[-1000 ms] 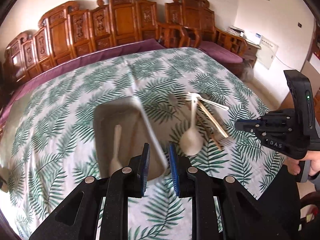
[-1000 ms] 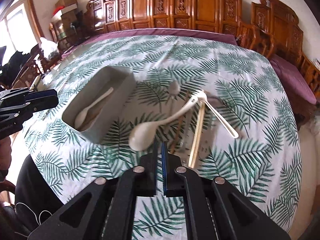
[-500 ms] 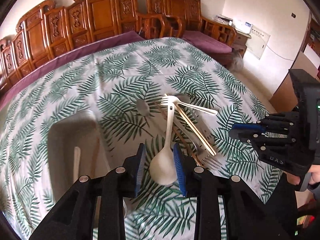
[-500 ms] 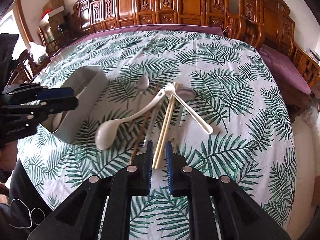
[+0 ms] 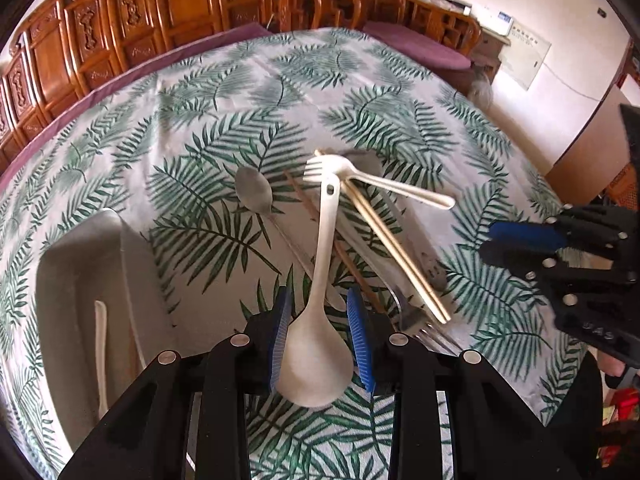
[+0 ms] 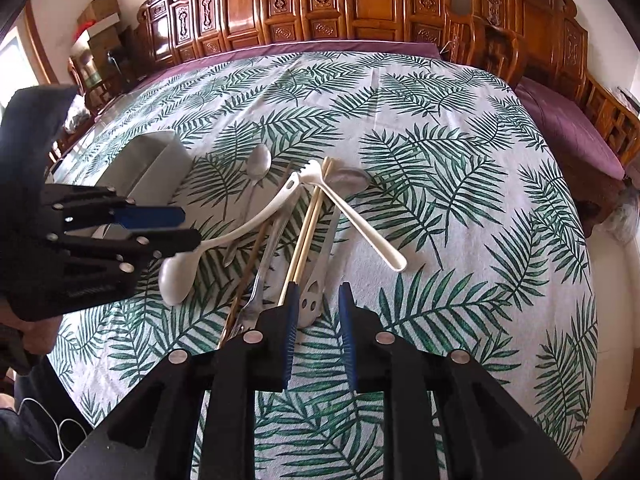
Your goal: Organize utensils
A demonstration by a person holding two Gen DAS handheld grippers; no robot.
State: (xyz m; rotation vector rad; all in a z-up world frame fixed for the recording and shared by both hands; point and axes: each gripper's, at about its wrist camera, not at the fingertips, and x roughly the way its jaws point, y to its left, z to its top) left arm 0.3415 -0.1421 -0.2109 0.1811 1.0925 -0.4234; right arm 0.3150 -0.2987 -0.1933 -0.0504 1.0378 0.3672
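Observation:
A pile of utensils lies on the leaf-print tablecloth. A white ladle-like spoon (image 5: 320, 312) has its bowl between the open jaws of my left gripper (image 5: 320, 320); it also shows in the right wrist view (image 6: 224, 240). A white fork (image 5: 376, 184), light chopsticks (image 5: 396, 248), a metal spoon (image 5: 254, 194) and a metal fork (image 5: 420, 320) lie around it. My right gripper (image 6: 318, 312) is open, with the end of a slotted metal utensil (image 6: 314, 300) between its fingertips. A grey tray (image 5: 80, 280) at the left holds a white spoon (image 5: 101, 344).
The round table's cloth (image 6: 440, 140) spreads on all sides. Carved wooden chairs (image 6: 360, 0) ring the far edge. The table's near edge drops off at the right in the right wrist view.
My left gripper moved right from the tray to the white spoon and opened around its bowl. My right gripper moved right to the metal utensils and opened.

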